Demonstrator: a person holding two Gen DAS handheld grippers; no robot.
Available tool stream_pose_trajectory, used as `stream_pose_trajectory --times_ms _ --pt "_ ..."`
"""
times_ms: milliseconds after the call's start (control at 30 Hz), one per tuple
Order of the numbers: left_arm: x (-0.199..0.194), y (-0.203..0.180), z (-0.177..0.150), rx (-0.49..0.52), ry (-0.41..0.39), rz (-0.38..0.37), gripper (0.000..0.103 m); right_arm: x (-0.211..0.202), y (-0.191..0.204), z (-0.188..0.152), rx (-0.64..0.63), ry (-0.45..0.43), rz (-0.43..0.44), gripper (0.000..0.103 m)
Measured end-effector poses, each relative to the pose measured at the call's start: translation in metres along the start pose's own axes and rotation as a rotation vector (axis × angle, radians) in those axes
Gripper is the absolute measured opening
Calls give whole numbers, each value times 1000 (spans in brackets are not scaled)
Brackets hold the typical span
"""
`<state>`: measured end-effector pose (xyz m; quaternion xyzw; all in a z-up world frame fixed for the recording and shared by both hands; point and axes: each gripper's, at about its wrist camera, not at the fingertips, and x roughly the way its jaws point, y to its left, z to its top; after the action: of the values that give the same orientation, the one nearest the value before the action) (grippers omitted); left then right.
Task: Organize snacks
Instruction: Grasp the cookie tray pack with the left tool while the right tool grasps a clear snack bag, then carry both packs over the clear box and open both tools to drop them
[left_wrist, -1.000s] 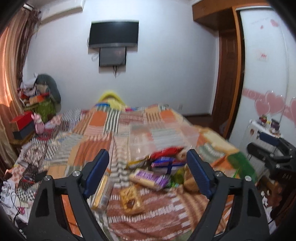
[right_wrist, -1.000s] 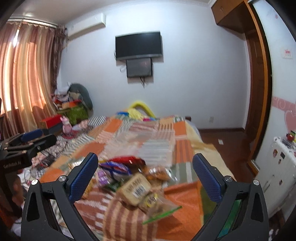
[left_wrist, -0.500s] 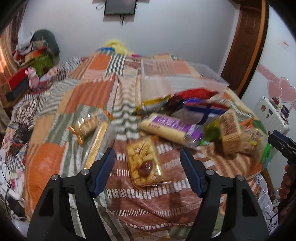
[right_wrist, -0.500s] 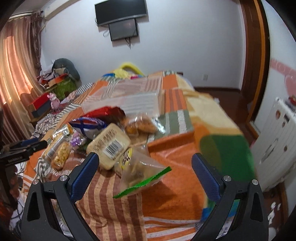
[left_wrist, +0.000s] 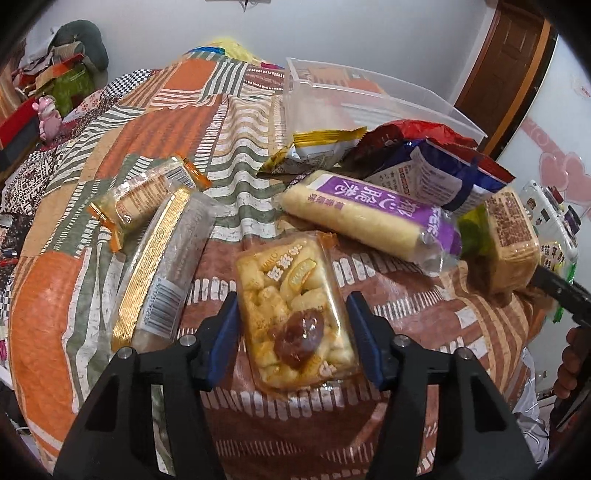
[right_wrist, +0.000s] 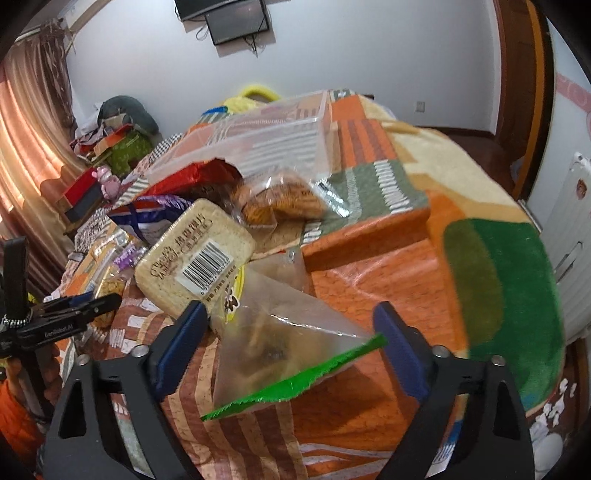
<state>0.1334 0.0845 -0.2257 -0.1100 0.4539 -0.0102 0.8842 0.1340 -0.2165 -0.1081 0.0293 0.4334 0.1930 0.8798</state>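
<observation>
The left gripper (left_wrist: 293, 339) stands spread around the clear pastry tray (left_wrist: 295, 314), its blue pads just beside the tray's long sides, though contact cannot be made out; the tray lies flat on the patchwork bedspread (left_wrist: 147, 129). The right gripper (right_wrist: 288, 343) is likewise spread, straddling a clear bag with a green sealed edge (right_wrist: 280, 354) without pinching it. The thin plastic tray looks likely to buckle or squirt forward if the pads close unevenly, and the soft bedding under it may give way and let it tilt out of the grip. The loose, slippery bag could fold and slide from between the right pads, since only film lies there. Just left of the pastry tray sits a long clear packet with a gold strip (left_wrist: 162, 269), near enough for the left pad to snag it. Beyond the tray lies the purple-labelled roll (left_wrist: 369, 214), then a heap of red and blue foil bags (left_wrist: 424, 158), which stands between the tray and the empty clear storage bin (left_wrist: 369, 96) farther back, presumably where the snacks belong. A beige cracker pack (right_wrist: 195, 258) leans on the bag's far side.
</observation>
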Motion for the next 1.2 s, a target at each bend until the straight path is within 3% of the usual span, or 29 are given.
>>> stream_pose_trajectory --times_ms 100,200,300,600,900,1200 --pt "2 2 1 -15 1 -13 49 -1 -1 -1 13 0 26 72" --pt "-1 2 2 -16 -4 -7 47 -3 1 0 3 -5 45 53" --pt "-8 0 2 -8 -18 3 45 -6 6 2 -15 -15 25 48" --pt "-46 -10 21 11 -112 1 44 -25 6 18 -32 -77 -4 46" --pt "-83 -31 68 60 -262 -18 43 -40 15 57 -69 -191 11 46" --pt "-83 -57 114 120 -341 -39 43 -27 34 97 -125 -302 27 46"
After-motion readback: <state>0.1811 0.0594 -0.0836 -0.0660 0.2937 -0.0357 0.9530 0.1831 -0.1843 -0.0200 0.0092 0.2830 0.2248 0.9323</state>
